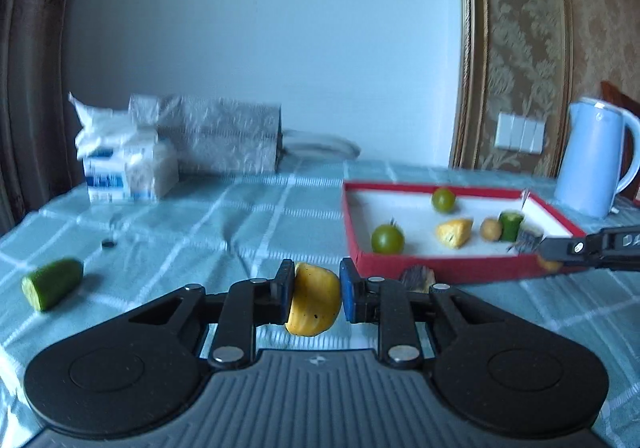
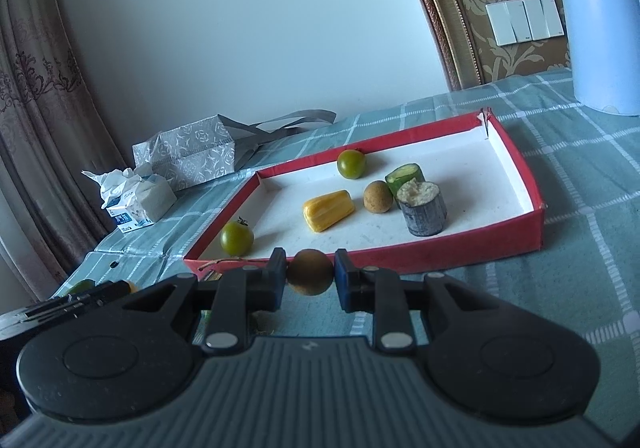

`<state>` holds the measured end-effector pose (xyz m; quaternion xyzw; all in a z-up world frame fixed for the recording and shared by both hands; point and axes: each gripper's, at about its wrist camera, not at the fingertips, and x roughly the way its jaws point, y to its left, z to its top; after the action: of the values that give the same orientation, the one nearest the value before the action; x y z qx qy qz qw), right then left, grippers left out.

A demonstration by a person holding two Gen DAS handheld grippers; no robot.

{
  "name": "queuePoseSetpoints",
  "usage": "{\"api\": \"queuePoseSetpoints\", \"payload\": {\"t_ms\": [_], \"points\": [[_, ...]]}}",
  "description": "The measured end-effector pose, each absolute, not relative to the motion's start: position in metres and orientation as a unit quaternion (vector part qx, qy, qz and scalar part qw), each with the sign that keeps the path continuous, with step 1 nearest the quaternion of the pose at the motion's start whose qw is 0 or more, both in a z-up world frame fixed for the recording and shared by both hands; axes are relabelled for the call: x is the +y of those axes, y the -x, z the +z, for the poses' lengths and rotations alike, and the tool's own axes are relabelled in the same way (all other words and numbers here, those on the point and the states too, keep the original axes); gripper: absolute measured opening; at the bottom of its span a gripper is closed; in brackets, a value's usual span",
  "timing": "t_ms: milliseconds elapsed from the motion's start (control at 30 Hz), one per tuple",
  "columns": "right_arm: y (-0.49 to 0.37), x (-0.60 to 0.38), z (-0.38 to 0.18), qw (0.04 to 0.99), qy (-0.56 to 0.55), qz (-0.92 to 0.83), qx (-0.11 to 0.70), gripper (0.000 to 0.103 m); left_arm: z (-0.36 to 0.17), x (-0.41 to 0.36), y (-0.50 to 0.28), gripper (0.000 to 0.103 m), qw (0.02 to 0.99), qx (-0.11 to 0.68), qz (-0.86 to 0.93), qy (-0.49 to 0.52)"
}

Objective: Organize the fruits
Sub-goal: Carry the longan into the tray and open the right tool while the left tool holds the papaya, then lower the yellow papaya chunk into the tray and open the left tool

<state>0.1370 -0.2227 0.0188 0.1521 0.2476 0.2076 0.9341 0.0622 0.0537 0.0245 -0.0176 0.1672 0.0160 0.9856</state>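
My left gripper [image 1: 316, 298] is shut on a yellow jackfruit piece [image 1: 314, 302], held above the cloth left of the red tray [image 1: 440, 268]. My right gripper [image 2: 310, 280] is shut on a brown round fruit [image 2: 310, 276] at the tray's near wall [image 2: 400, 260]. The tray holds two green tomatoes [image 2: 351, 163] [image 2: 237, 238], a yellow jackfruit piece [image 2: 328, 209], a brown round fruit [image 2: 378, 196], a cucumber piece [image 2: 404, 175] and a dark sugarcane piece [image 2: 424, 211]. Another cucumber piece [image 1: 52, 284] lies on the cloth at the left. A dark piece [image 1: 418, 278] lies by the tray's front.
A blue kettle [image 1: 592, 155] stands behind the tray at the right. A tissue pack [image 1: 124, 159] and a silver gift bag [image 1: 224, 135] stand at the table's back left. A small dark bit [image 1: 107, 244] lies on the checked cloth.
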Motion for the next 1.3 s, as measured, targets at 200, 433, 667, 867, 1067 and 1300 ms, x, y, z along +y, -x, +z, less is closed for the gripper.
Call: {"api": "queuePoseSetpoints", "payload": {"t_ms": [200, 433, 667, 867, 1067, 1300], "points": [[-0.139, -0.219, 0.026, 0.939, -0.140, 0.206, 0.236, 0.025, 0.028, 0.046, -0.057, 0.023, 0.990, 0.143, 0.002, -0.001], [-0.163, -0.203, 0.029, 0.944, -0.106, 0.197, 0.244, 0.025, 0.024, 0.045, -0.057, 0.023, 0.990, 0.140, -0.004, 0.001], [-0.205, -0.192, 0.020, 0.945, -0.078, 0.173, 0.265, 0.039, 0.022, 0.043, -0.055, 0.023, 0.990, 0.138, -0.006, -0.007], [-0.191, -0.216, 0.030, 0.957, -0.116, 0.146, 0.220, 0.058, 0.021, 0.043, -0.055, 0.023, 0.990, 0.142, -0.007, -0.007], [-0.151, -0.255, 0.032, 0.960, -0.140, 0.137, 0.199, 0.065, 0.020, 0.041, -0.056, 0.023, 0.990, 0.144, -0.005, -0.010], [-0.145, -0.279, 0.015, 0.955, -0.168, 0.109, 0.218, 0.066, 0.022, 0.031, -0.061, 0.023, 0.988, 0.153, -0.001, -0.016]]}}
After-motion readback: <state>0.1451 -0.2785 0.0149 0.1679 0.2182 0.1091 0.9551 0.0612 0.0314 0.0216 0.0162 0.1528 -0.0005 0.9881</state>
